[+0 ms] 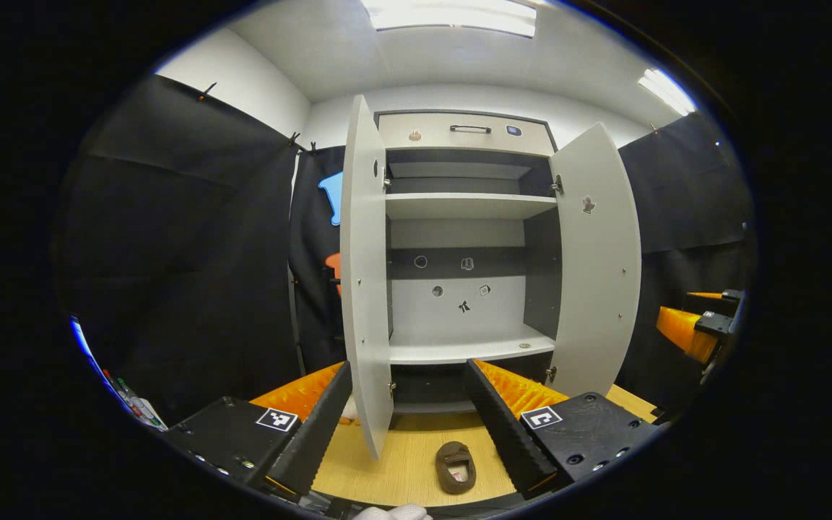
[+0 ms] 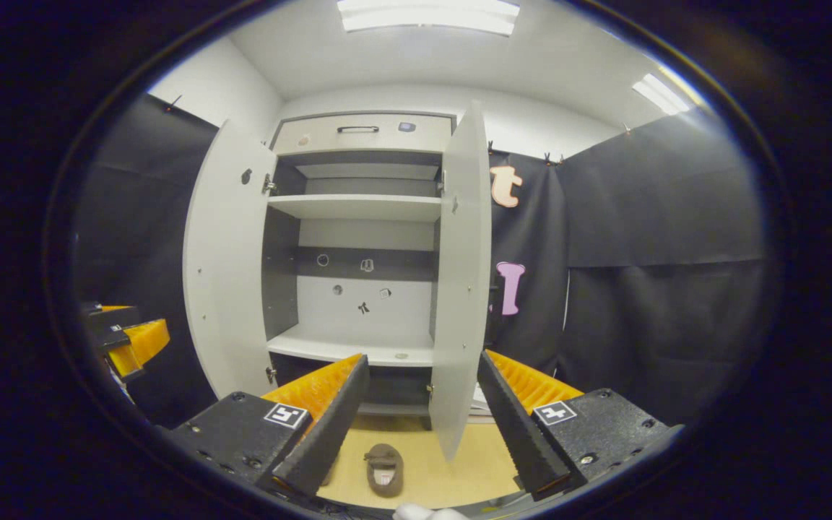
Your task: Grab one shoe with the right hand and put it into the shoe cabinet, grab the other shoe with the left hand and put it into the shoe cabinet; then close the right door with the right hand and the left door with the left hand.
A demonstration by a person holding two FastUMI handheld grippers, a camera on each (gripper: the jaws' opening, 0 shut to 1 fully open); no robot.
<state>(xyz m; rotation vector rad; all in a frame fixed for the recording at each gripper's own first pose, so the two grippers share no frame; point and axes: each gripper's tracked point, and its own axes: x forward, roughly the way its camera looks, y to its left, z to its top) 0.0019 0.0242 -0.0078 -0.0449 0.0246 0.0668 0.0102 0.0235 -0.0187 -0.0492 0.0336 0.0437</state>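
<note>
A brown shoe lies on the wooden floor in front of the shoe cabinet, below and between my left gripper's fingers. My left gripper is open and holds nothing. The cabinet's left door and right door both stand open. In the right gripper view the same shoe lies low in the middle, with a dark shape beside it half hidden by a finger. My right gripper is open and bare, facing the right door's edge.
The cabinet's lower shelf and upper shelf are bare, with a drawer on top. Black cloth walls close in both sides. The other gripper shows at far right and at far left. A white glove edges the bottom.
</note>
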